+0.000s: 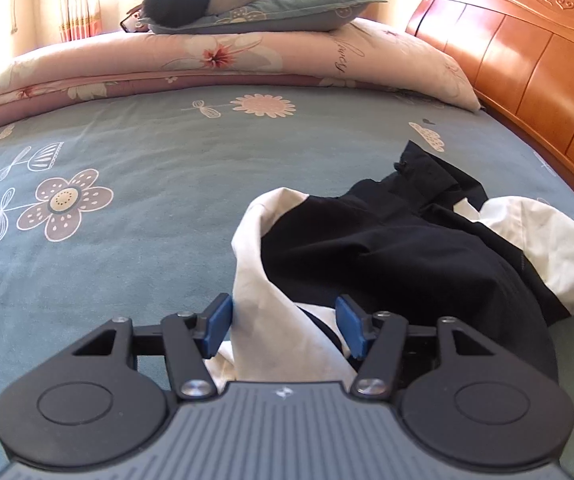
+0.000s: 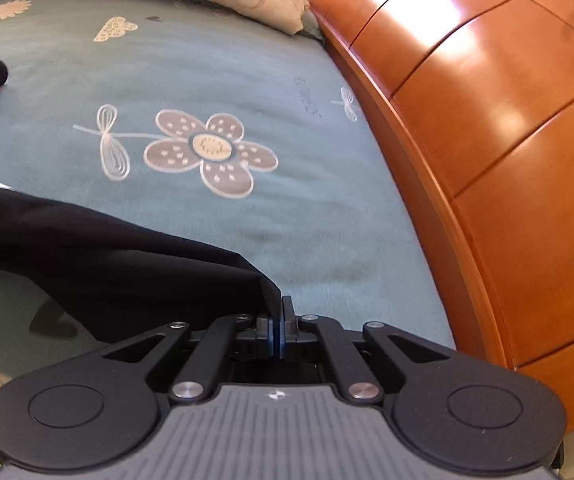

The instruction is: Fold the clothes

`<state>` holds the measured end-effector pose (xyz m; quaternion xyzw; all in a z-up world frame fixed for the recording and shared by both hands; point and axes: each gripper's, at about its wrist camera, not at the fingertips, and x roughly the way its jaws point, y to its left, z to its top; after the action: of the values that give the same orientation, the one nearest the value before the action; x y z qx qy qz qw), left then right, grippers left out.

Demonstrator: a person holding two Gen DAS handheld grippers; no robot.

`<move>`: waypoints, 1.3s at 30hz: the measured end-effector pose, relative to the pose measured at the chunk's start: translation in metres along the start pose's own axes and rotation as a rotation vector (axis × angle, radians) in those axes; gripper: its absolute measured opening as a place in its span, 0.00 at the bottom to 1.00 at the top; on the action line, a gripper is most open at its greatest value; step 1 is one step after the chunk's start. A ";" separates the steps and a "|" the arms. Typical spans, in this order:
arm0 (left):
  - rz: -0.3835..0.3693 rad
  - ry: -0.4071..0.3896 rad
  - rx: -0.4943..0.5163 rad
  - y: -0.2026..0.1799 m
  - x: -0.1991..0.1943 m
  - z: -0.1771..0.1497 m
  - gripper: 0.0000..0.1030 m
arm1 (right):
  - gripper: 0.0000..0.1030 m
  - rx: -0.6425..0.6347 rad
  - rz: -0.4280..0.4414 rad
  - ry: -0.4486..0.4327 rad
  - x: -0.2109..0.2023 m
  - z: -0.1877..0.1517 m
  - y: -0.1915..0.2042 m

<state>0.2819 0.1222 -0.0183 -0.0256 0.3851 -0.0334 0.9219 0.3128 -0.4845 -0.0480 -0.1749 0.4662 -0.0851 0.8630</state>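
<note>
A crumpled black-and-white garment (image 1: 399, 240) lies on the blue flowered bedsheet (image 1: 127, 248), right of centre in the left wrist view. My left gripper (image 1: 285, 326) is open, its blue pads on either side of a white fold of the garment that rises between them. In the right wrist view my right gripper (image 2: 279, 320) is shut on a corner of the garment's black cloth (image 2: 119, 256), which stretches away to the left, held just above the sheet.
A folded floral quilt (image 1: 215, 56) with a pillow (image 1: 271, 12) and dark items on top lies across the far side of the bed. An orange wooden headboard (image 2: 487, 128) runs along the right side. Curtains hang behind.
</note>
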 end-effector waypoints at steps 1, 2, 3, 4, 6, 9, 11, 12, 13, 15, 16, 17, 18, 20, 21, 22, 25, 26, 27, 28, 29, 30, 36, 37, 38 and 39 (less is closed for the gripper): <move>0.000 -0.001 0.002 -0.001 -0.002 0.000 0.57 | 0.02 0.001 0.021 0.011 -0.004 -0.004 -0.002; 0.000 -0.004 0.002 -0.002 -0.004 -0.001 0.57 | 0.03 0.001 0.047 0.021 -0.010 -0.010 -0.004; -0.002 -0.007 0.001 -0.003 -0.006 -0.002 0.58 | 0.03 0.000 0.075 0.030 -0.017 -0.015 -0.006; -0.005 -0.009 -0.001 -0.004 -0.008 -0.003 0.59 | 0.03 0.000 0.102 0.039 -0.024 -0.020 -0.007; -0.015 -0.011 -0.007 -0.005 -0.011 -0.004 0.60 | 0.11 -0.006 0.116 0.065 -0.033 -0.031 -0.008; -0.026 -0.010 -0.009 -0.009 -0.015 -0.007 0.61 | 0.28 -0.056 0.076 0.059 -0.047 -0.043 0.005; -0.032 -0.012 0.003 -0.013 -0.019 -0.009 0.62 | 0.32 -0.116 0.066 0.033 -0.059 -0.047 0.022; -0.035 -0.013 0.010 -0.015 -0.022 -0.010 0.62 | 0.36 -0.151 0.064 0.015 -0.066 -0.047 0.032; -0.038 -0.014 0.016 -0.018 -0.025 -0.011 0.63 | 0.45 -0.186 0.062 -0.002 -0.074 -0.047 0.042; -0.046 -0.019 0.031 -0.023 -0.032 -0.014 0.65 | 0.48 -0.252 0.056 -0.042 -0.089 -0.045 0.062; -0.053 -0.020 0.041 -0.026 -0.035 -0.016 0.67 | 0.50 -0.271 0.064 -0.071 -0.097 -0.042 0.071; -0.060 -0.021 0.051 -0.029 -0.038 -0.018 0.67 | 0.52 -0.278 0.102 -0.105 -0.107 -0.040 0.080; -0.067 -0.021 0.062 -0.032 -0.041 -0.020 0.67 | 0.55 -0.281 0.149 -0.140 -0.118 -0.038 0.088; -0.083 -0.023 0.085 -0.039 -0.046 -0.024 0.67 | 0.59 -0.293 0.260 -0.198 -0.133 -0.036 0.112; -0.092 -0.025 0.098 -0.044 -0.048 -0.026 0.68 | 0.59 -0.308 0.306 -0.218 -0.137 -0.035 0.127; -0.102 -0.028 0.111 -0.049 -0.050 -0.028 0.68 | 0.59 -0.329 0.338 -0.233 -0.138 -0.034 0.144; -0.138 -0.038 0.157 -0.063 -0.056 -0.033 0.70 | 0.60 -0.384 0.384 -0.296 -0.133 -0.030 0.200; -0.146 -0.041 0.175 -0.068 -0.059 -0.035 0.70 | 0.60 -0.393 0.397 -0.321 -0.128 -0.029 0.216; -0.154 -0.045 0.192 -0.074 -0.061 -0.038 0.72 | 0.60 -0.400 0.410 -0.338 -0.124 -0.026 0.230; -0.158 -0.049 0.210 -0.077 -0.062 -0.040 0.73 | 0.59 -0.408 0.424 -0.352 -0.120 -0.023 0.242; -0.158 -0.053 0.228 -0.080 -0.064 -0.042 0.73 | 0.54 -0.429 0.424 -0.356 -0.114 -0.020 0.253; -0.158 -0.055 0.242 -0.083 -0.064 -0.044 0.73 | 0.43 -0.456 0.420 -0.357 -0.109 -0.018 0.264; -0.174 -0.066 0.298 -0.092 -0.060 -0.049 0.73 | 0.03 -0.400 0.407 -0.368 -0.097 0.008 0.262; -0.184 -0.070 0.303 -0.093 -0.058 -0.049 0.73 | 0.03 -0.363 0.402 -0.371 -0.096 0.016 0.254; -0.193 -0.072 0.307 -0.095 -0.057 -0.048 0.73 | 0.03 -0.323 0.396 -0.371 -0.093 0.025 0.246; -0.201 -0.073 0.309 -0.096 -0.055 -0.046 0.73 | 0.03 -0.289 0.385 -0.374 -0.090 0.035 0.238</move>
<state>0.2063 0.0295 -0.0050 0.0768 0.3370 -0.1832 0.9203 0.2884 -0.2292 -0.0513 -0.2170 0.3310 0.1811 0.9003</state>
